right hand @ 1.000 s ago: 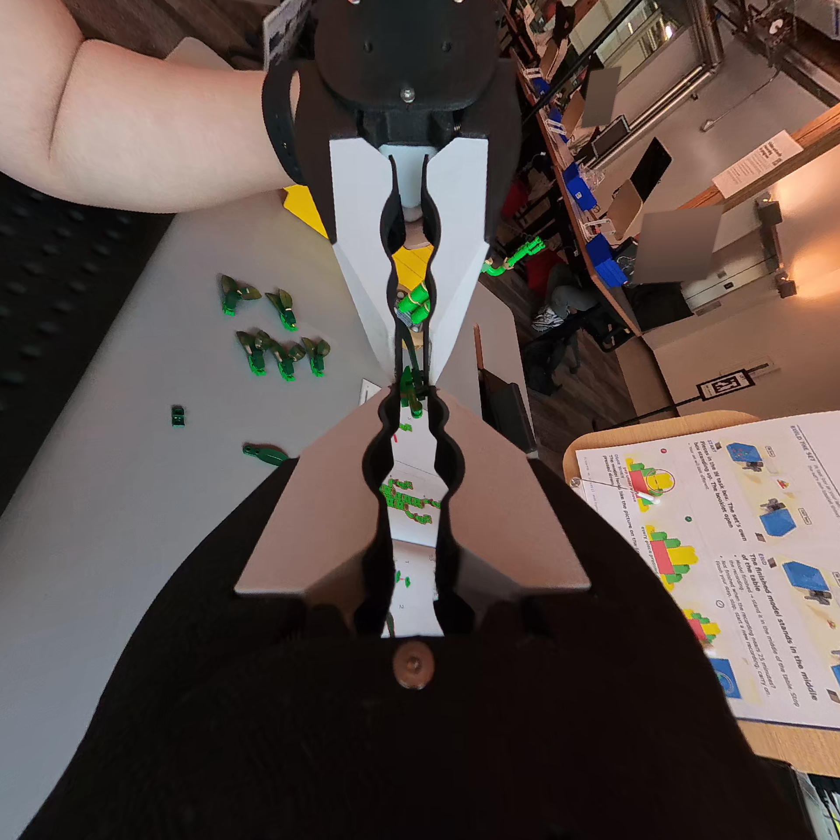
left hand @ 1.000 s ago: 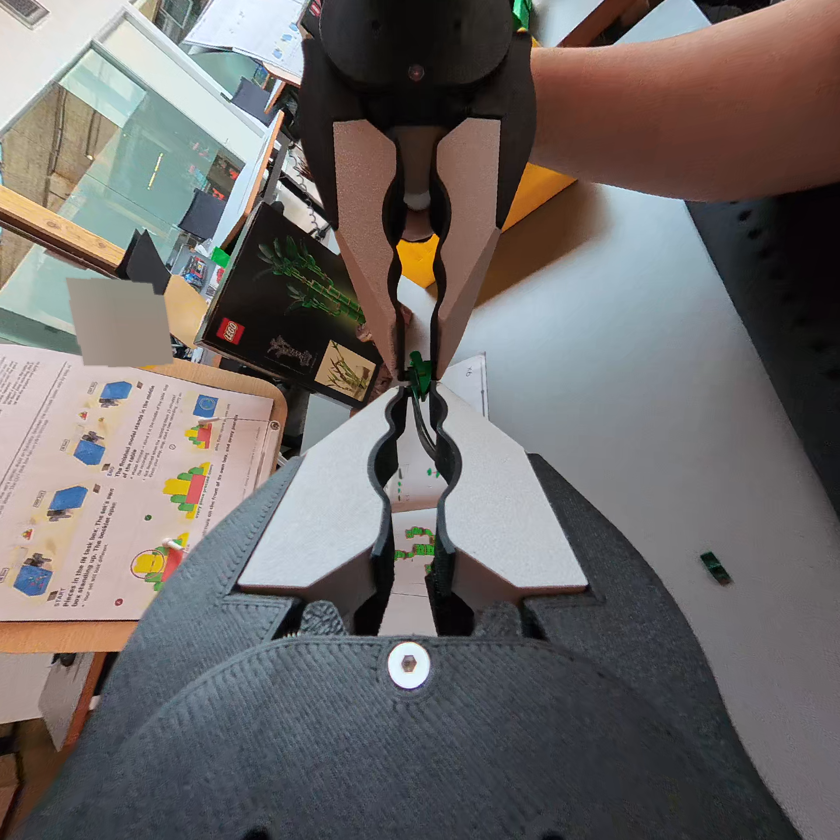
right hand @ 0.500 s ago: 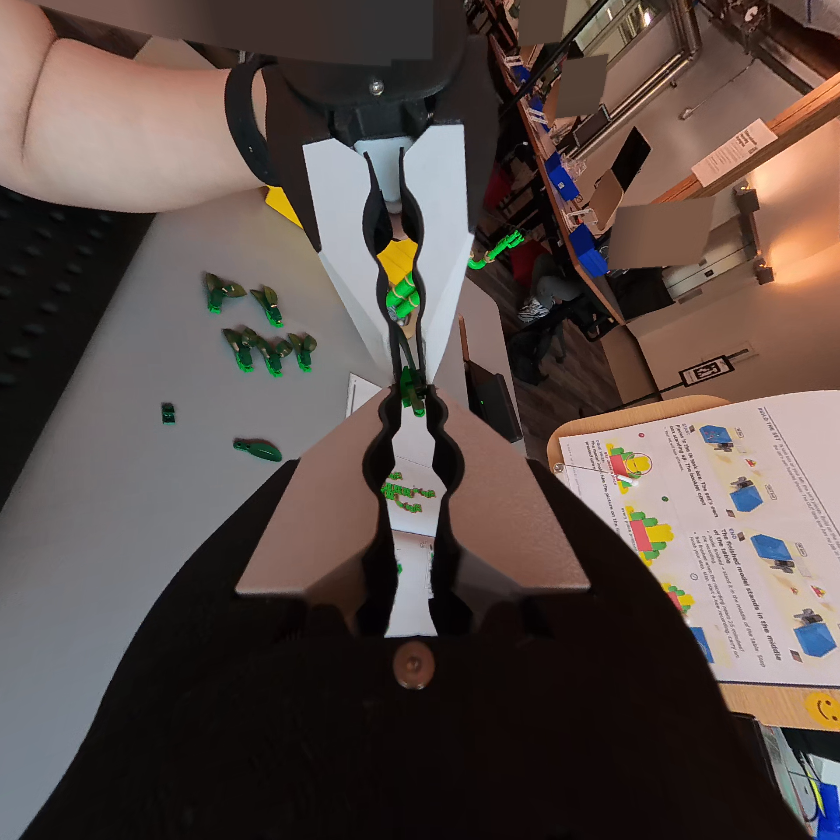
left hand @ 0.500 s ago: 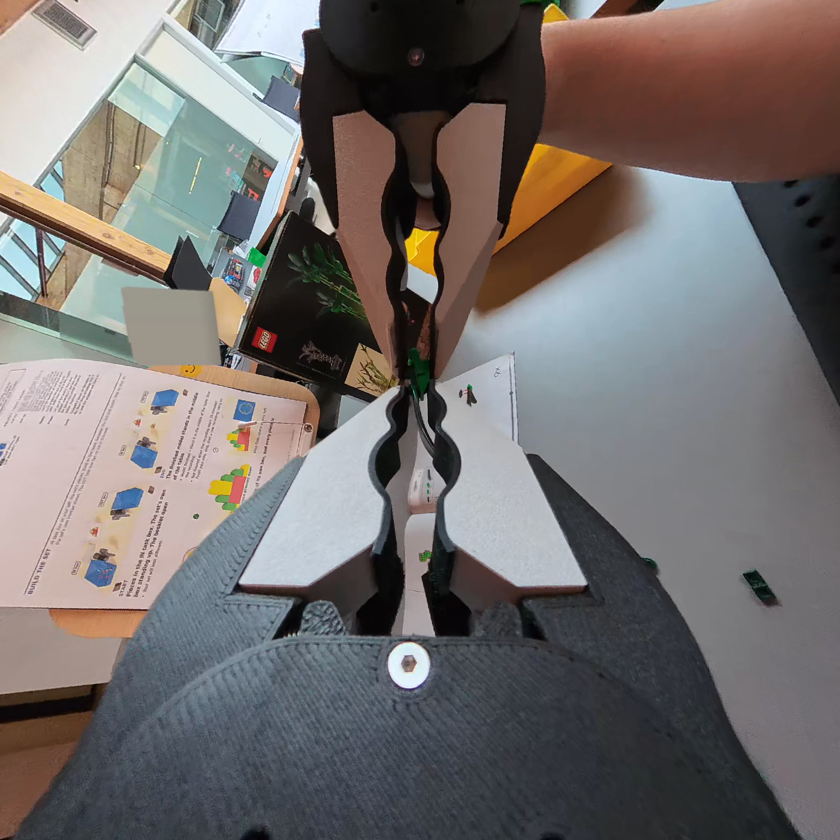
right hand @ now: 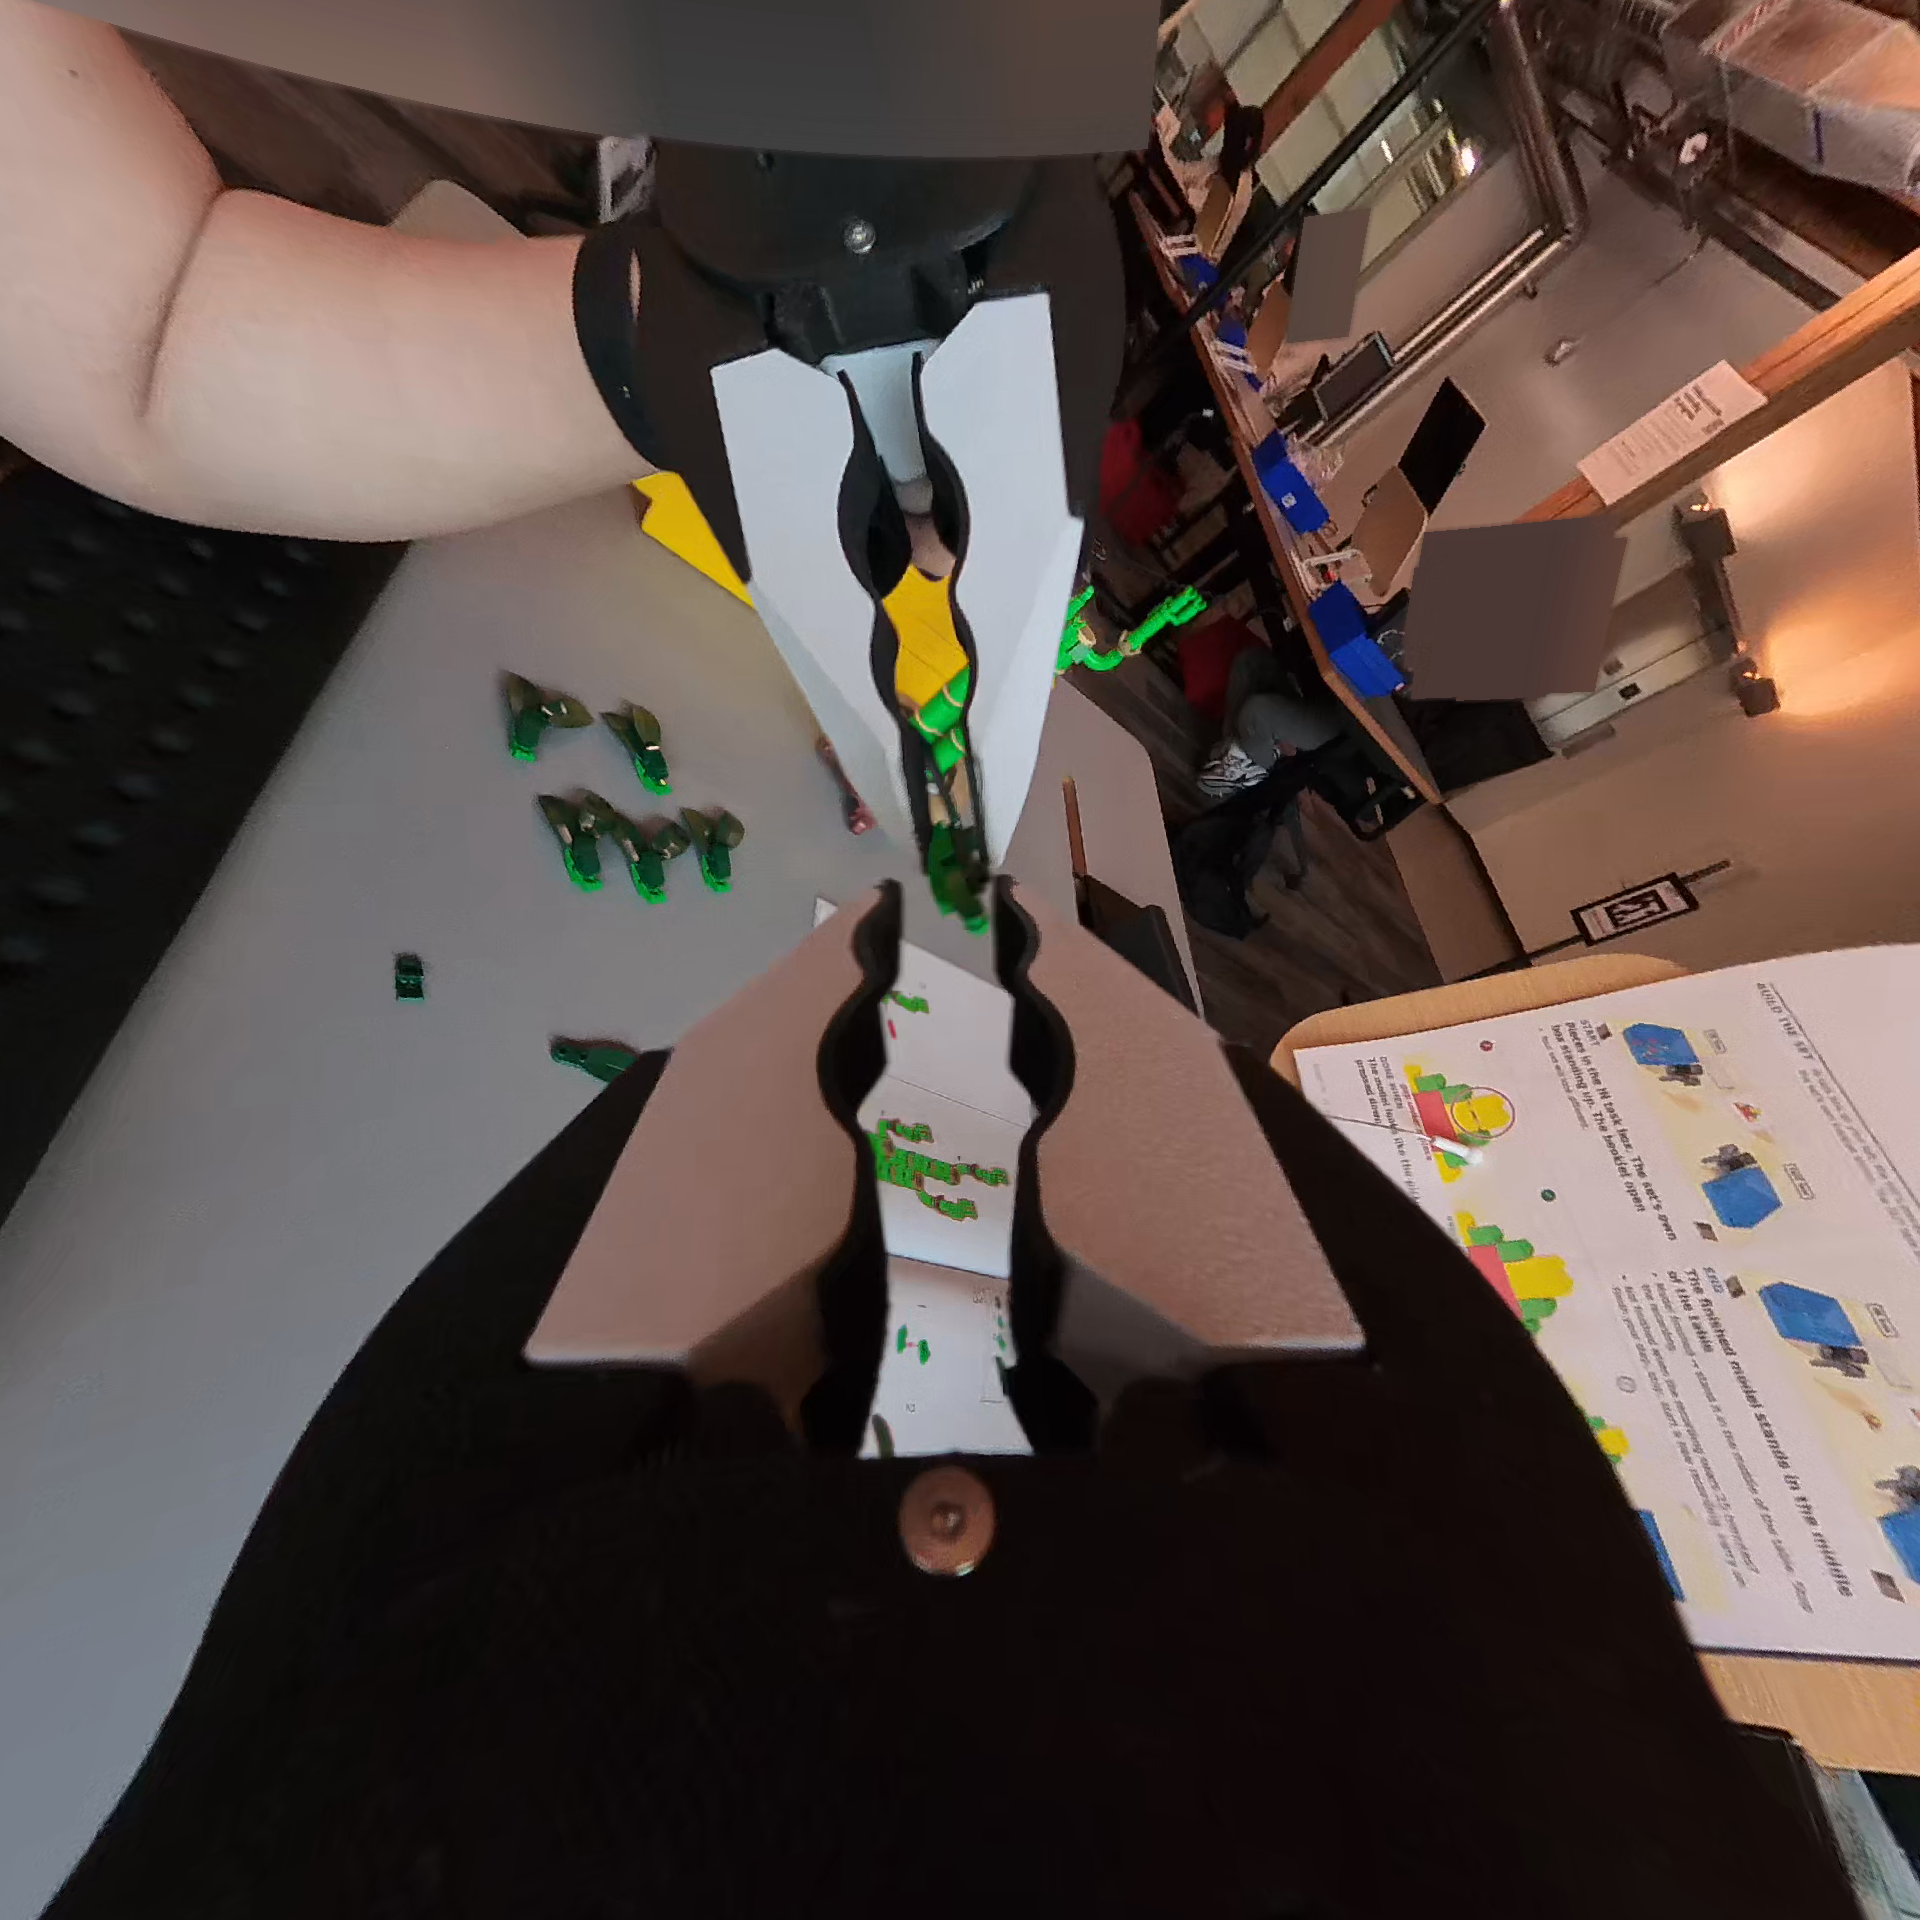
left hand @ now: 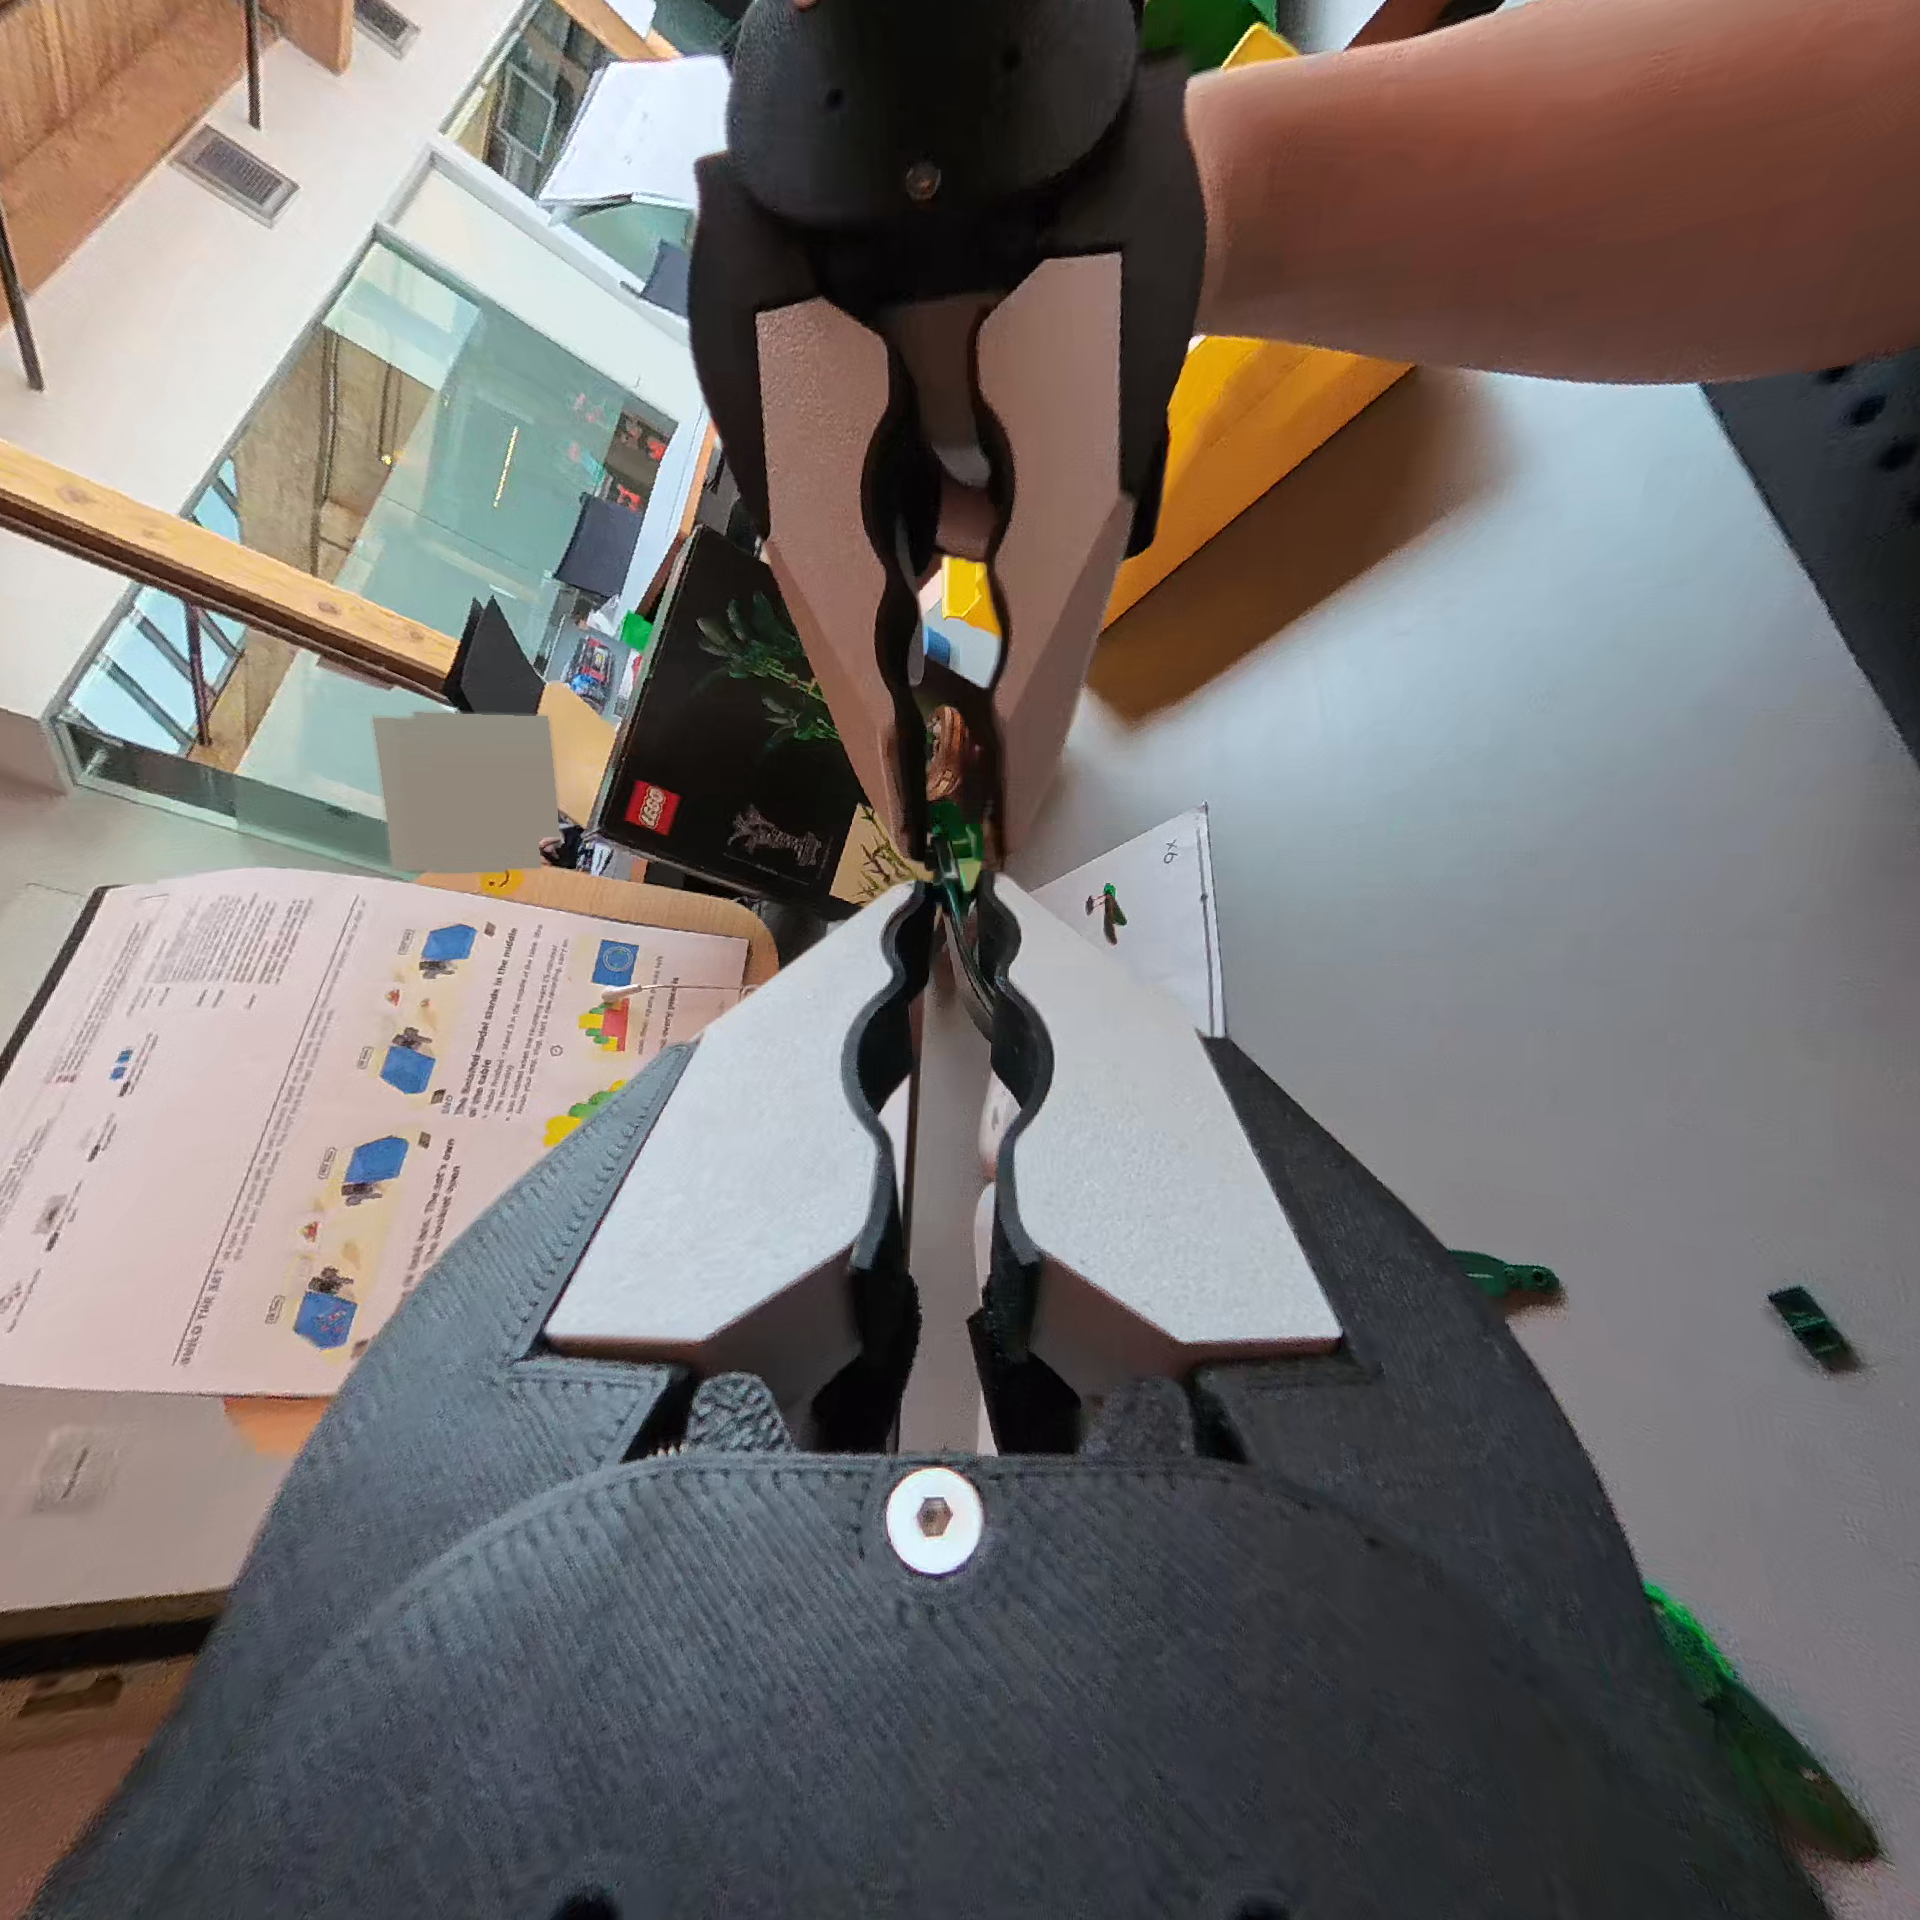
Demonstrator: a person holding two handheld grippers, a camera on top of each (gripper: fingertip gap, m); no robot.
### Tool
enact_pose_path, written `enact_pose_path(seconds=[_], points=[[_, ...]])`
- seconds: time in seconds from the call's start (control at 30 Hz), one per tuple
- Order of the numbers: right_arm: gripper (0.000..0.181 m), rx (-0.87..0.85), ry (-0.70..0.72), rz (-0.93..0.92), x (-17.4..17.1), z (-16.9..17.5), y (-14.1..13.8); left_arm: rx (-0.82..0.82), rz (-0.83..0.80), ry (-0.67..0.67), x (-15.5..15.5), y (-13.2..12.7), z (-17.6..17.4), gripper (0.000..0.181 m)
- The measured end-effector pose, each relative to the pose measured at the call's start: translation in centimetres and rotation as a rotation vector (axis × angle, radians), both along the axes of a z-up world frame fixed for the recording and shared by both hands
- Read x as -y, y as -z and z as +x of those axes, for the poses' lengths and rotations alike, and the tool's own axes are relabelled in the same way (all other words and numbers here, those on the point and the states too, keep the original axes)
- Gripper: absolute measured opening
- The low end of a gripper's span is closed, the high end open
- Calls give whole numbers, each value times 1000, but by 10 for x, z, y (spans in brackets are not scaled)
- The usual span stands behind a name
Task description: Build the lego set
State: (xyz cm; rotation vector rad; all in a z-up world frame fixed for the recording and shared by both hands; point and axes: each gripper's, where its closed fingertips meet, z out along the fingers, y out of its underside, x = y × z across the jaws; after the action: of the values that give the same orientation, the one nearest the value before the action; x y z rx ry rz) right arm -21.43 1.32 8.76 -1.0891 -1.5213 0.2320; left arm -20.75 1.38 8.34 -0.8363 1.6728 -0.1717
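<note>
My left gripper [left hand: 951, 909] is shut on a thin dark stem with a small green lego piece [left hand: 958, 836] at its end. The right gripper faces it tip to tip, and the green piece sits between both sets of tips. In the right wrist view my right gripper [right hand: 945, 890] has its jaws a little apart around the green piece [right hand: 956, 883], which sticks out of the left gripper [right hand: 961, 847]. Both grippers are held in the air above the grey table [right hand: 260, 1195] and the open instruction booklet [right hand: 935, 1174].
Several loose green leaf pieces [right hand: 623, 810] lie on the table, with a small dark green piece [right hand: 408, 977] and another [right hand: 592, 1058] nearer. A yellow bin [left hand: 1247, 447] and the black set box [left hand: 717, 748] stand behind. A printed sheet [left hand: 312, 1091] lies on a wooden board. My two grippers' fingertips are within a few centimetres of each other.
My right gripper's jaws have spread a little around the green piece. Both grippers have tilted and shifted together; the left stays shut on the stem.
</note>
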Motion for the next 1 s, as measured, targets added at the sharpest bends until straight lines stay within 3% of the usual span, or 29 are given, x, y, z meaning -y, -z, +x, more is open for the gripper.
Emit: enact_pose_path(seconds=[0.03,0.23,0.37,0.47,0.6,0.67,0.87,1.0], points=[[29,-18,-2,-35,-1,3,0,-3,22,-18,-4,0,-2,7],[28,-393,-141,-739,-12,16,-19,-35,141,-63,-19,10,-3,6],[23,-414,-204,-993,-24,11,1,-34,162,-65,-23,14,1,7],[22,-443,-275,-1062,-25,5,4,-20,164,-84,-28,13,1,7],[17,-582,-240,-1104,-48,-2,2,34,192,-180,-46,2,-3,7],[7,-666,-280,-1152,-54,-3,-5,42,196,-202,-50,1,-4,7],[15,-733,-284,-1208,-65,-7,0,78,199,-269,-62,-5,-6,7],[8,-839,-306,-1186,-72,-10,-7,91,202,-334,-72,-8,-10,7]])
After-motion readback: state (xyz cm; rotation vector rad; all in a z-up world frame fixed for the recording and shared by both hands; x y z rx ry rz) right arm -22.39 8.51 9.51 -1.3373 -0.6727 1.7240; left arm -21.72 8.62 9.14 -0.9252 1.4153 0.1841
